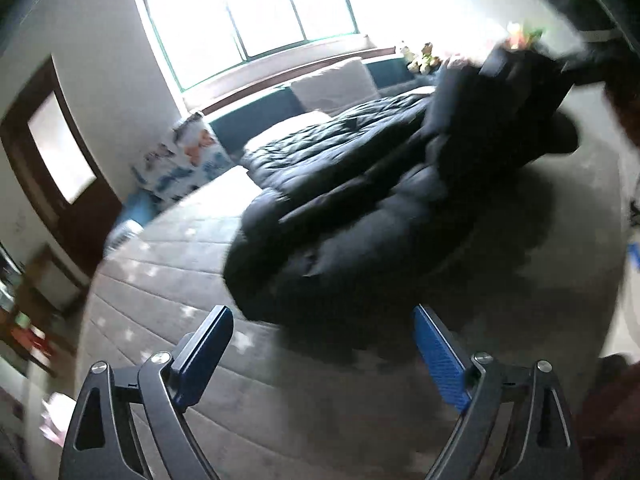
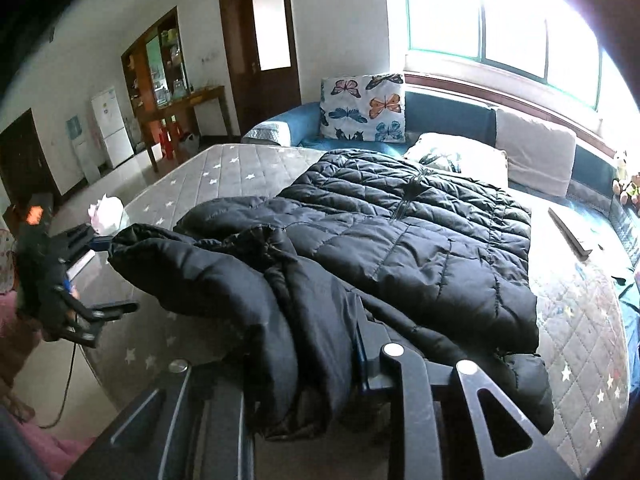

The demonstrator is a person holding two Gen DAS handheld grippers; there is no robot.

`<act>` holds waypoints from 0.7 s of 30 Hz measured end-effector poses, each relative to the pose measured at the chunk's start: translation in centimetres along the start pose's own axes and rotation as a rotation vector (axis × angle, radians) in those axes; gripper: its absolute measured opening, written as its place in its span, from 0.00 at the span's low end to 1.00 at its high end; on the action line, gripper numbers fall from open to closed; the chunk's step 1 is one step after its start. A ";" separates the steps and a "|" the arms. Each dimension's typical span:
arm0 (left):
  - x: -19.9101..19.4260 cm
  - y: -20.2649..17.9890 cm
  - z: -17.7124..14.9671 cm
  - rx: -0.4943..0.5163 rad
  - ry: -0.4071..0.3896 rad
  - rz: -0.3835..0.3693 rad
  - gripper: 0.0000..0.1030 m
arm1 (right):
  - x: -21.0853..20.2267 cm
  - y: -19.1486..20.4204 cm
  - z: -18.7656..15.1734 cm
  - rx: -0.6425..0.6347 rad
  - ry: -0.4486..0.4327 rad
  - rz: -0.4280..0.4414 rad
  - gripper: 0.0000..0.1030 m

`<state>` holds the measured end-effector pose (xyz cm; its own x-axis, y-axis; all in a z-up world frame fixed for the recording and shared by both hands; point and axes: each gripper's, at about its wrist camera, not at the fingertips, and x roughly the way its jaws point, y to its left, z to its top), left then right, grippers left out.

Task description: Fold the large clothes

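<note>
A large black quilted puffer coat (image 2: 400, 232) lies spread on a grey star-patterned mattress (image 2: 240, 168). My right gripper (image 2: 320, 364) is shut on the coat's near edge, a sleeve or hem bunched between its fingers and lifted off the bed. In the left wrist view the coat (image 1: 360, 200) lies ahead, its right end raised where the right gripper (image 1: 520, 68) holds it. My left gripper (image 1: 320, 344) is open and empty, above the mattress (image 1: 168, 280) just short of the coat. It also shows in the right wrist view (image 2: 72, 312) at the far left.
A butterfly-print pillow (image 2: 364, 106) and a beige cushion (image 2: 536, 152) lean on the blue sofa back under a bright window. A dark flat remote-like object (image 2: 568, 232) lies on the mattress at right. Soft toys (image 2: 626, 184) sit at the far right. A door, cabinet and fridge stand behind.
</note>
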<state>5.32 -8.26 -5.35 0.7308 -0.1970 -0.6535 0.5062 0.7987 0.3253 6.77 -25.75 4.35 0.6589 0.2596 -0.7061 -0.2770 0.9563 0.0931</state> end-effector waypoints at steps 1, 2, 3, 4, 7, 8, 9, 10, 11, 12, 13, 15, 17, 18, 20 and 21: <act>0.5 -0.1 0.0 0.015 0.003 0.019 0.94 | -0.1 -0.1 0.1 -0.001 -0.002 -0.003 0.26; 1.3 -0.2 0.0 0.042 0.007 0.038 0.94 | 0.0 -0.2 0.2 0.001 -0.004 -0.004 0.26; 1.6 -0.4 -0.1 0.062 0.003 0.044 0.94 | -0.1 -0.3 0.2 0.003 -0.005 -0.003 0.26; 2.0 -0.8 -0.2 0.095 -0.008 0.040 0.94 | -0.1 -0.4 0.3 0.006 -0.005 -0.003 0.26; 2.8 -1.5 -0.3 0.168 -0.020 0.088 0.94 | -0.1 -0.5 0.5 0.004 -0.009 -0.005 0.26; 3.2 -1.7 -0.2 0.186 -0.025 0.104 0.94 | 0.0 -0.5 0.5 0.002 -0.012 -0.006 0.26; 3.4 -1.9 -0.1 0.207 -0.036 0.126 0.94 | 0.0 -0.6 0.5 0.003 -0.015 -0.005 0.26; 3.5 -2.1 0.1 0.230 -0.052 0.152 0.94 | 0.0 -0.6 0.4 0.006 -0.018 -0.005 0.26; 3.7 -2.5 0.3 0.267 -0.069 0.181 0.94 | 0.0 -0.6 0.3 0.004 -0.021 -0.005 0.26; 3.6 -2.6 0.1 0.291 -0.080 0.199 0.94 | -0.1 -0.5 0.1 0.001 -0.026 -0.007 0.26; 3.8 -3.0 0.2 0.325 -0.098 0.227 0.94 | -0.2 -0.4 -0.2 0.001 -0.033 -0.009 0.26; 4.1 -3.6 -0.2 0.389 -0.130 0.249 0.95 | -0.3 -0.4 -0.6 -0.002 -0.041 -0.011 0.26; 4.3 -4.4 -0.6 0.440 -0.155 0.264 0.91 | -0.4 -0.3 -1.1 -0.005 -0.046 -0.011 0.26; 4.4 -4.7 -0.9 0.468 -0.164 0.262 0.82 | -0.5 -0.2 -1.4 -0.007 -0.047 -0.009 0.26; 4.0 -5.2 -1.4 0.488 -0.172 0.256 0.70 | -0.5 0.1 -1.8 -0.012 -0.043 -0.010 0.26; 3.7 -5.3 -1.6 0.485 -0.178 0.252 0.63 | -0.6 0.1 -2.0 -0.012 -0.043 -0.012 0.26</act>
<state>4.63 -12.34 -10.56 0.9006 -0.1610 -0.4038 0.4281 0.4895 0.7596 4.91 -26.04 3.34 0.6915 0.2542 -0.6762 -0.2773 0.9577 0.0764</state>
